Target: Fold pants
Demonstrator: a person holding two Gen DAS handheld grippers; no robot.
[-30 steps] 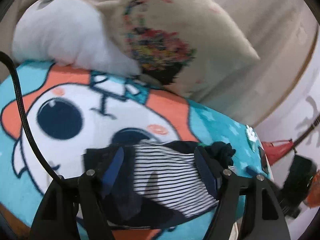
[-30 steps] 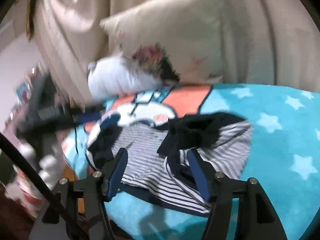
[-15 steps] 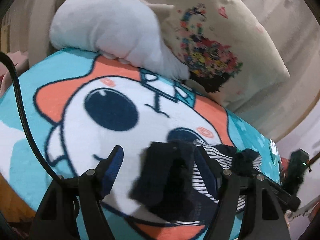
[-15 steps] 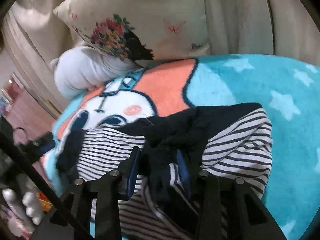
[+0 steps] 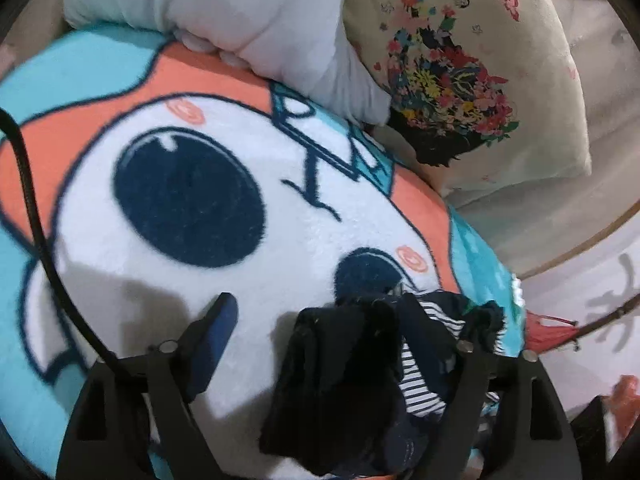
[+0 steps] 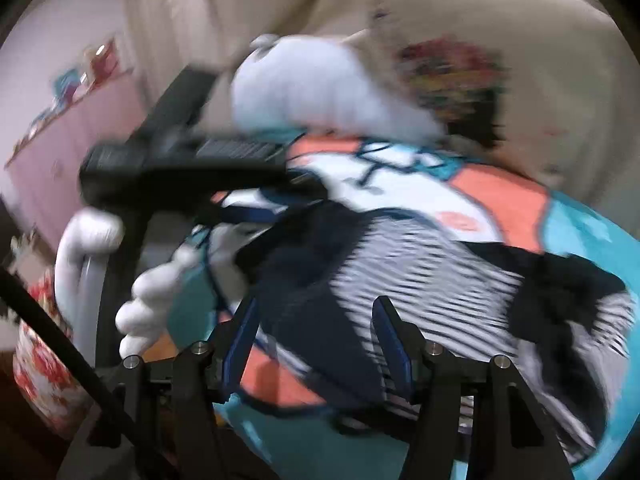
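Left wrist view: the left hand-held gripper stands with jaws spread wide; a dark fold of the pants hangs between them against the right finger, so I cannot tell whether it is held. A cushion and a white plush lie at the blanket's far edge.

Right wrist view, blurred: the right hand-held gripper is open over the striped pants, spread across the blanket.

Both wrist views look down close (right one blurred) over the cartoon blanket, sharing the pants.
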